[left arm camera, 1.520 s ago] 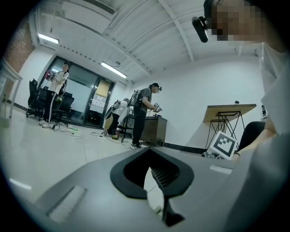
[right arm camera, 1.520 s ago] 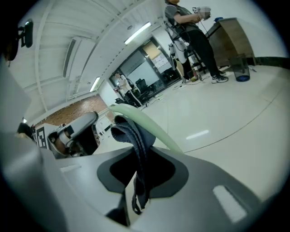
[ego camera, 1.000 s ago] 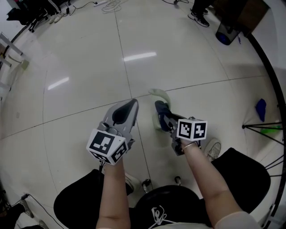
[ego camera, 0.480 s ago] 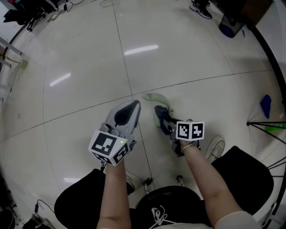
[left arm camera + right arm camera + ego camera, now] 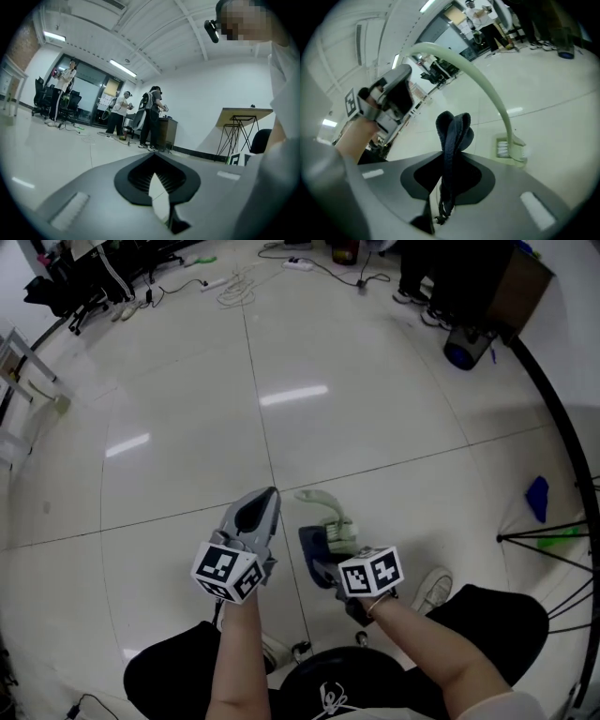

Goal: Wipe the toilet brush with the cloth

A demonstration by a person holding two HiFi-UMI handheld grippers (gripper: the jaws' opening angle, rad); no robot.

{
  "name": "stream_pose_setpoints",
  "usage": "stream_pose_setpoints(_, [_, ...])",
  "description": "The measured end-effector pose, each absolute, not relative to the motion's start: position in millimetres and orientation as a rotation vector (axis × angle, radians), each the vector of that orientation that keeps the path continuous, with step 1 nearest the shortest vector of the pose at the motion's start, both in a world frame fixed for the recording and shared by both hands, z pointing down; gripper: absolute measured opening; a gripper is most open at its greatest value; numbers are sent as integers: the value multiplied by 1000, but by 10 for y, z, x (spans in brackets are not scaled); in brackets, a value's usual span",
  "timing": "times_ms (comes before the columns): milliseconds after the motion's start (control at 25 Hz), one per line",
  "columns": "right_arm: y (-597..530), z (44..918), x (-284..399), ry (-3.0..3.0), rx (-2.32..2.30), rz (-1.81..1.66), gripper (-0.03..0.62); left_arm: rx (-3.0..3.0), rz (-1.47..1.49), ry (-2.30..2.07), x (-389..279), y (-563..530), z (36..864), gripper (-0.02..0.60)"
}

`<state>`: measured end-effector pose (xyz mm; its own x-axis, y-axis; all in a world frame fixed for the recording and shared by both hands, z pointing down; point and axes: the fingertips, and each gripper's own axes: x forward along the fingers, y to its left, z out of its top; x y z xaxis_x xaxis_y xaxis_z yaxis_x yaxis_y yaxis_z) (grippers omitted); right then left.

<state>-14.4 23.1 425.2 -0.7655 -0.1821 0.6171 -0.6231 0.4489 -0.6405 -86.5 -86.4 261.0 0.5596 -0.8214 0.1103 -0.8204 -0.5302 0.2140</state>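
a pale glossy tiled floor [image 5: 375,427] carries loose cables [image 5: 239,282] at its far edge, a small blue object [image 5: 536,499] near thin tripod legs [image 5: 548,538], and several people [image 5: 151,117] standing well away.

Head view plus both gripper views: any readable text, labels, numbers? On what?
No readable text anywhere.
Cubes on left gripper and right gripper: square markers only, no letters.
Sheets posted at the far doorway: too blurred to read.
Cloth, toilet brush: no print visible.
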Motion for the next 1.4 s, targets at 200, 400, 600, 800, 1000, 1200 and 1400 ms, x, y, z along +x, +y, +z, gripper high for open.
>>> stream_pose_setpoints(200, [260, 3111, -362, -2474, 519, 989, 74, 2580, -175, -1485, -1027, -839, 1918, 6])
stream_pose_setpoints(400, [165, 1942, -284, -2749, 562, 815, 74, 2638, -204, -1514, -930, -513, 1487, 6])
stream_pose_setpoints(600, [-192, 1251, 341, -2887, 890, 448, 74, 2669, -297, -1589, -734, -256, 1135, 6])
stream_pose_setpoints(800, [-435, 1422, 971, -2750, 1224, 207, 75, 2715, -217, -1606, -493, -146, 1245, 6])
stream_pose_setpoints(1000, [-444, 1688, 1105, -2707, 1291, 244, 75, 2768, -54, -1596, -439, -104, 1467, 6])
stream_pose_setpoints(1200, [-450, 1776, 1076, -2676, 1298, 242, 75, 2728, -58, -1581, -457, -163, 1577, 6])
stream_pose_setpoints(1400, [-431, 1822, 1027, -2685, 1282, 249, 72, 2743, -34, -1574, -411, -169, 1586, 6])
